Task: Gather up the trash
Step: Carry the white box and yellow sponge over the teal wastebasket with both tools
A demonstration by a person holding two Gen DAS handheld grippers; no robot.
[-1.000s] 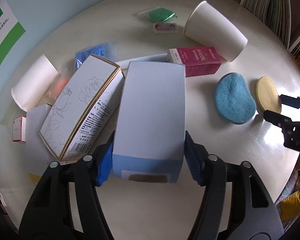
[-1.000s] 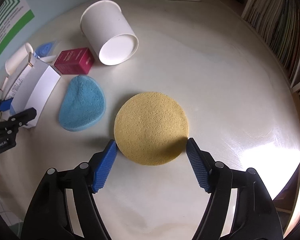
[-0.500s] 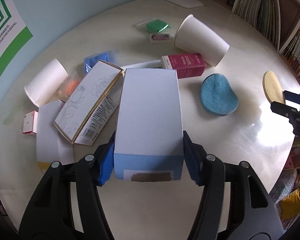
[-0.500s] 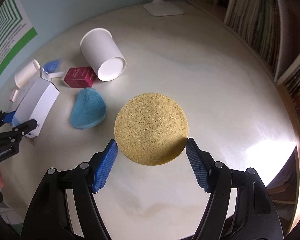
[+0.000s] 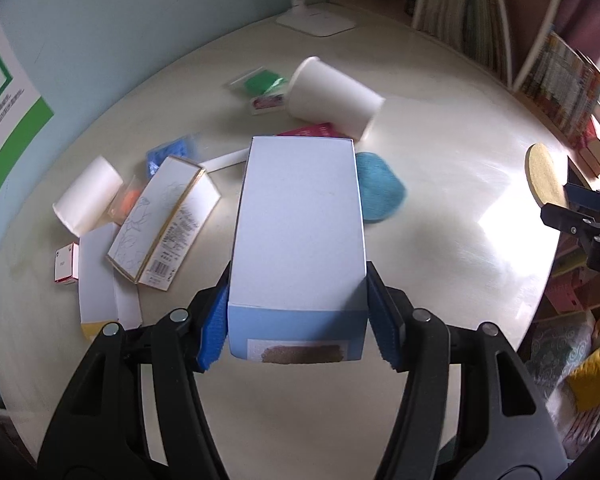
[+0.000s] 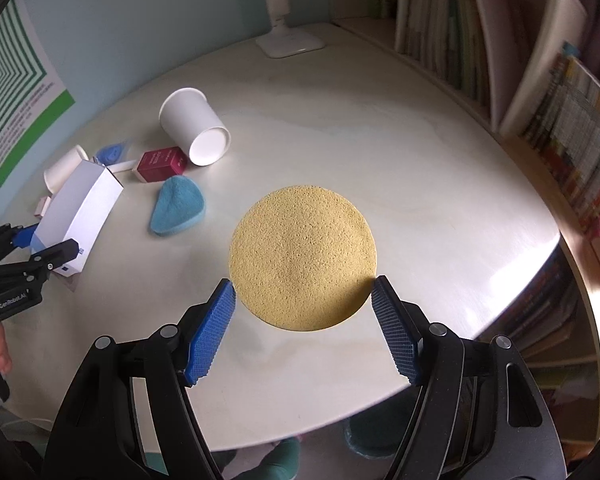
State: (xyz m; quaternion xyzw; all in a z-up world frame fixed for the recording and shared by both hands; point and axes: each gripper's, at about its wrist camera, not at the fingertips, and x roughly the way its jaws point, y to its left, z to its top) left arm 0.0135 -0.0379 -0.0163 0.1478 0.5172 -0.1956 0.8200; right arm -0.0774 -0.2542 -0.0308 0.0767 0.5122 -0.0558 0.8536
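My left gripper [image 5: 298, 316] is shut on a white and light-blue carton [image 5: 300, 224], lifted off the round table [image 5: 439, 240]; the same carton [image 6: 78, 216] shows at the left of the right wrist view, between the left gripper's fingers [image 6: 56, 254]. My right gripper [image 6: 301, 328] is shut on a round yellow sponge [image 6: 301, 264], held above the table; this sponge [image 5: 543, 176] appears edge-on at the right of the left wrist view. Left on the table are a blue sponge [image 6: 178, 206], a large paper cup [image 6: 194, 132] on its side and a maroon box [image 6: 160, 164].
More litter lies at the table's left: a rose-printed box [image 5: 164, 216], a small paper cup [image 5: 88, 196], flat white cartons [image 5: 100, 280], a blue packet [image 5: 170, 156] and a green packet [image 5: 262, 82]. A lamp base [image 6: 290, 44] stands at the back; bookshelves [image 6: 499, 60] line the right.
Both grippers have risen with their loads: the carton and the yellow sponge now hang higher over the table, and the litter below looks smaller. Neither grip has changed.
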